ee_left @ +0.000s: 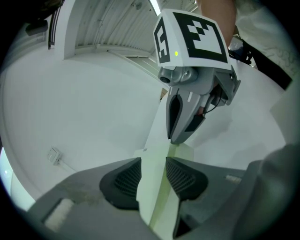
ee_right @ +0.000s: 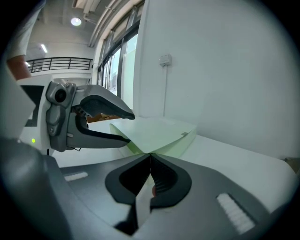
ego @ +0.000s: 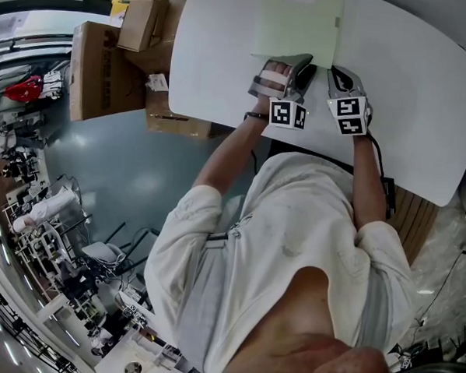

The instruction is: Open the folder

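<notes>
A pale green folder (ego: 300, 25) lies on the white table (ego: 409, 90), its near edge towards me. My left gripper (ego: 300, 68) and right gripper (ego: 337, 76) sit side by side at that edge. In the left gripper view the folder's edge (ee_left: 159, 154) runs between the pads of my left gripper (ee_left: 153, 168), which is shut on it. The right gripper (ee_left: 180, 133) stands just ahead, touching the same edge. In the right gripper view my right gripper (ee_right: 150, 157) is shut on the folder's corner (ee_right: 154, 133). The leaves there spread in a shallow V. The left gripper (ee_right: 124, 126) holds the leaf at left.
Cardboard boxes (ego: 107, 66) stand on the floor left of the table. A white wall with a socket (ee_right: 164, 59) rises behind the table. The table's near edge is against my body. Wooden flooring (ego: 410, 218) lies to the right.
</notes>
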A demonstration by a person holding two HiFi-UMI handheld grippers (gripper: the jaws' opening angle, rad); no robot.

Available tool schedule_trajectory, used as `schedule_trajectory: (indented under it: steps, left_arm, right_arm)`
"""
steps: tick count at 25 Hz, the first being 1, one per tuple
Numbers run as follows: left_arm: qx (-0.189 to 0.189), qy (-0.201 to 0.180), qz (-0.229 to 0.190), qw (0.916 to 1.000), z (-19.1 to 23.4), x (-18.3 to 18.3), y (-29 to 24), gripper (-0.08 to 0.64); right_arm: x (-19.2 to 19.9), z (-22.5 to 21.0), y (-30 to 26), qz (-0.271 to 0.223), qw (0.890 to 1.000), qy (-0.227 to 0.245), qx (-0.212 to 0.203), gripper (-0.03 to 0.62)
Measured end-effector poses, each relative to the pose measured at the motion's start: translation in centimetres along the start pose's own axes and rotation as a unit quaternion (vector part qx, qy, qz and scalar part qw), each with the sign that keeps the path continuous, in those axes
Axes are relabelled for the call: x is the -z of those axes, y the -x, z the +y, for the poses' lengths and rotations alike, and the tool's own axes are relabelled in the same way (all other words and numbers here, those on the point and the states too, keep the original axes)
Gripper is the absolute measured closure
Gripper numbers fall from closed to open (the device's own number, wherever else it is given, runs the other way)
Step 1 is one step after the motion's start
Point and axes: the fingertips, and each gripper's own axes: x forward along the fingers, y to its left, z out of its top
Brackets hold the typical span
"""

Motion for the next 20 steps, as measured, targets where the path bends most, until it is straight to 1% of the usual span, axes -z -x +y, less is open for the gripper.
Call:
schedule_trajectory:
  steps: [3, 5, 9, 10, 15, 18, 20]
  left_arm:
    - [0.001, 0.0, -0.009, 1.0, 0.0, -0.1, 0.1, 0.391]
    - [0.009, -0.008, -0.016, 0.9998, -0.2, -0.5, 0.1, 0.391]
    - [0.053, -0.035, -0.007, 0.998, -2.2, -0.2, -0.6, 0.391]
    - [0.057, -0.037, -0.004, 0.9977, -2.5, -0.1, -0.7, 0.391]
    - [0.044, -0.022, -0.017, 0.9986, -1.8, -0.7, -1.1, 0.391]
    - [0.043, -0.038, -0.012, 0.9983, -1.6, -0.3, -1.8, 0.39]
    - [0.039, -0.035, -0.009, 0.9986, -1.4, -0.3, -2.0, 0.391]
  right_arm:
    - [-0.1, 0.4, -0.1, 0.007, 1.0, -0.01, -0.01, 0.589]
    - [-0.2, 0.5, -0.2, 0.006, 1.0, -0.013, -0.016, 0.589]
    - [-0.4, 0.7, -0.5, 0.005, 0.999, -0.024, -0.021, 0.589]
    - [-0.4, 0.7, -0.5, 0.005, 0.999, -0.025, -0.021, 0.589]
    - [-0.3, 0.8, -0.7, 0.012, 0.999, -0.024, -0.031, 0.589]
    - [-0.3, 0.8, -0.6, 0.014, 0.999, -0.02, -0.03, 0.591]
    - [-0.3, 0.9, -0.5, 0.016, 0.999, -0.018, -0.03, 0.591]
